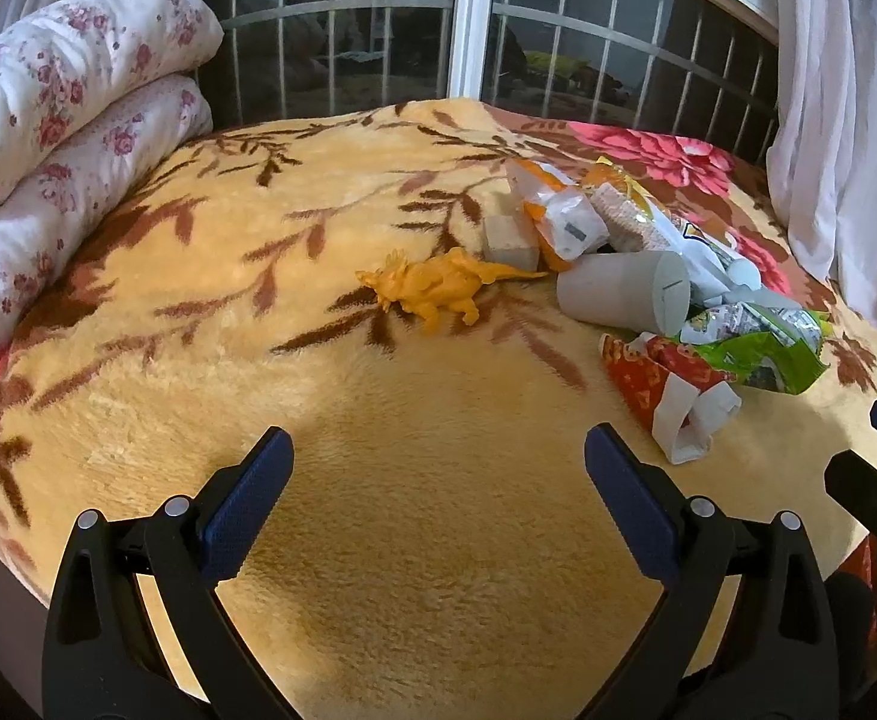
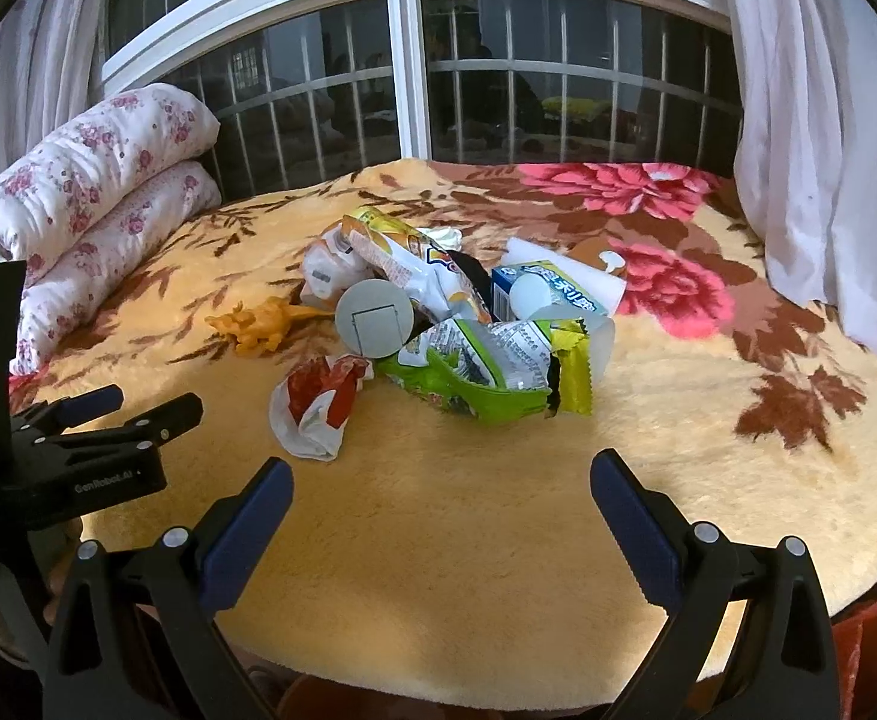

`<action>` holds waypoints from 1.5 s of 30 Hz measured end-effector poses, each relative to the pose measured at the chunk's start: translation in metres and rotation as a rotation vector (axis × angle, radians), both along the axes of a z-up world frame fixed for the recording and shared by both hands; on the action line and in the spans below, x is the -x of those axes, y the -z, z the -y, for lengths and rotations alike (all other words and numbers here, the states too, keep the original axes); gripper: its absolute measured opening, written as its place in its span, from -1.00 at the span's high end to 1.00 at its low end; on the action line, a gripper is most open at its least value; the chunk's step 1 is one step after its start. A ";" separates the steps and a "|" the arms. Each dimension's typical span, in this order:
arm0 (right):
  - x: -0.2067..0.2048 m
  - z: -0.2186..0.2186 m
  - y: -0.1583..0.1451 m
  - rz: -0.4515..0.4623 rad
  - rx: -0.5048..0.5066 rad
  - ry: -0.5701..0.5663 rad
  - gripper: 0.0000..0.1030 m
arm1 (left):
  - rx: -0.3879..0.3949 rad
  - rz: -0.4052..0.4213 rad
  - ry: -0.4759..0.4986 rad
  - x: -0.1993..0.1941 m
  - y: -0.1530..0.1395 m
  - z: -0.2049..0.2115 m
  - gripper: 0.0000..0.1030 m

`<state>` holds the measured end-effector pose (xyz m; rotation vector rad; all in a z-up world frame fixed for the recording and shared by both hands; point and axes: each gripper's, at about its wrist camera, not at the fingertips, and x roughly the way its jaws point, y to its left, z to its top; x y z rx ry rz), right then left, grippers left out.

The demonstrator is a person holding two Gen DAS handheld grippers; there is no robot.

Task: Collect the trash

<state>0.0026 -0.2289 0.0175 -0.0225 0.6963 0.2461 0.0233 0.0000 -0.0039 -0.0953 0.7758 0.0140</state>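
Note:
A pile of trash lies on the bed's yellow blanket [image 2: 468,510]: a green snack wrapper [image 2: 474,372], a red-and-white wrapper [image 2: 318,402], a grey paper cup [image 2: 372,324] on its side, an orange-white chip bag [image 2: 414,258], a blue-white carton [image 2: 552,294]. In the left wrist view the cup [image 1: 624,294], green wrapper [image 1: 762,348] and red wrapper [image 1: 666,390] lie to the right. My left gripper [image 1: 438,468] is open and empty, short of the pile; it also shows in the right wrist view [image 2: 138,411]. My right gripper [image 2: 441,492] is open and empty, just short of the pile.
An orange toy dinosaur [image 1: 438,288] lies left of the pile, next to a small grey block [image 1: 507,243]. A folded floral quilt [image 1: 60,138] is stacked at the left. A barred window [image 2: 408,78] and white curtains [image 2: 822,138] stand behind the bed.

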 end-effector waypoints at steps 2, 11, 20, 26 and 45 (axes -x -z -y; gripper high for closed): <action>-0.001 0.000 0.001 -0.002 -0.001 0.001 -0.90 | 0.008 -0.002 -0.001 -0.001 0.001 0.000 -0.85; -0.007 0.004 0.007 -0.026 -0.019 0.004 -0.90 | -0.010 -0.009 0.002 -0.004 0.005 0.005 -0.85; -0.009 0.006 0.009 -0.030 -0.023 0.011 -0.90 | -0.001 -0.023 -0.005 -0.008 0.007 0.004 -0.85; -0.011 0.006 0.009 -0.036 -0.025 0.011 -0.90 | 0.005 -0.026 -0.002 -0.010 0.007 0.001 -0.85; -0.022 0.014 0.012 -0.051 -0.032 0.021 -0.90 | 0.001 -0.034 0.001 -0.009 0.016 0.005 -0.85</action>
